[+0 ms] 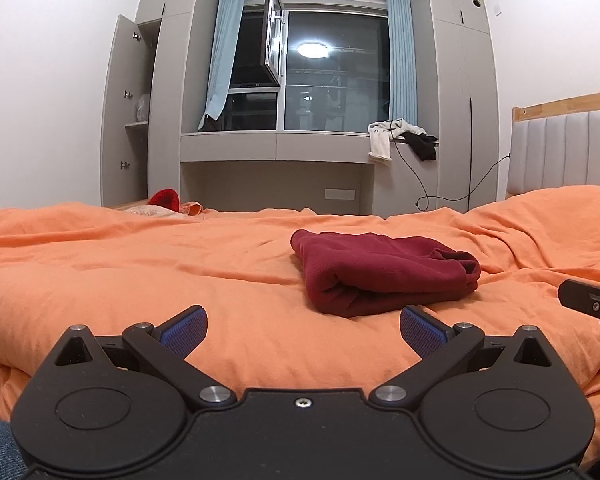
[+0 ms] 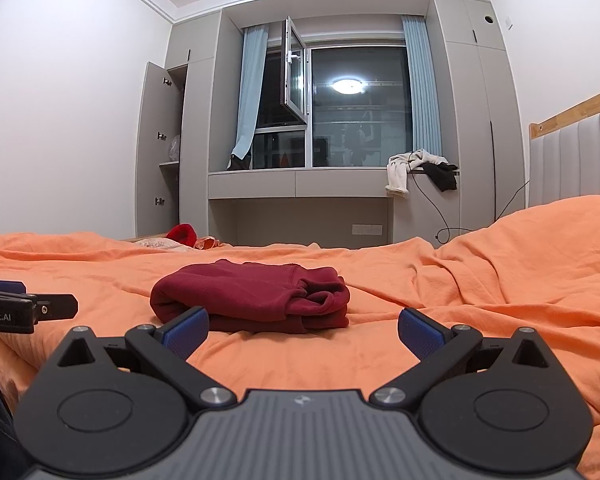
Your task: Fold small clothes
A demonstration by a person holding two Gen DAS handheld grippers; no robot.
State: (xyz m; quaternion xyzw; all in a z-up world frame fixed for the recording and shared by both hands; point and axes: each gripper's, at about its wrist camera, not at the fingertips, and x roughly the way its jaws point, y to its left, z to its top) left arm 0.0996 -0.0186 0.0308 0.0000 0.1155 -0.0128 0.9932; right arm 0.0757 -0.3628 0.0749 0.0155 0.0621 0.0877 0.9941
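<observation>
- Grippers first: the left gripper (image 1: 303, 330) has its jaws spread wide with nothing between them, and the right gripper (image 2: 303, 330) stands the same way, apart and empty; both hang low over the near edge of the bed, short of the cloth.
- Blue pads (image 1: 184, 330) on the left fingers sit clear of the orange bedcover (image 1: 140, 280), as far as the view lets me judge.
- Just beyond the fingers lies the dark red garment (image 2: 252, 296), already doubled into a thick bundle with a rolled cuff or hem bunched at its right end; it rests on the bedcover, touching neither gripper.
- Risk, as I judge it: the bundle is bulky and soft, so a pinch at one layer could peel the top fold open.
- A second risk is the loose, wrinkled cover underneath; a low grasp may catch orange fabric along with the red and drag the bedding.
- The bunched right end looks likeliest to spill loose if the bundle is lifted from the left side only.
- Far off, pale and black clothes (image 1: 400, 138) hang over the window ledge, and a bright red item (image 2: 182, 234) lies at the bed's far edge.
</observation>
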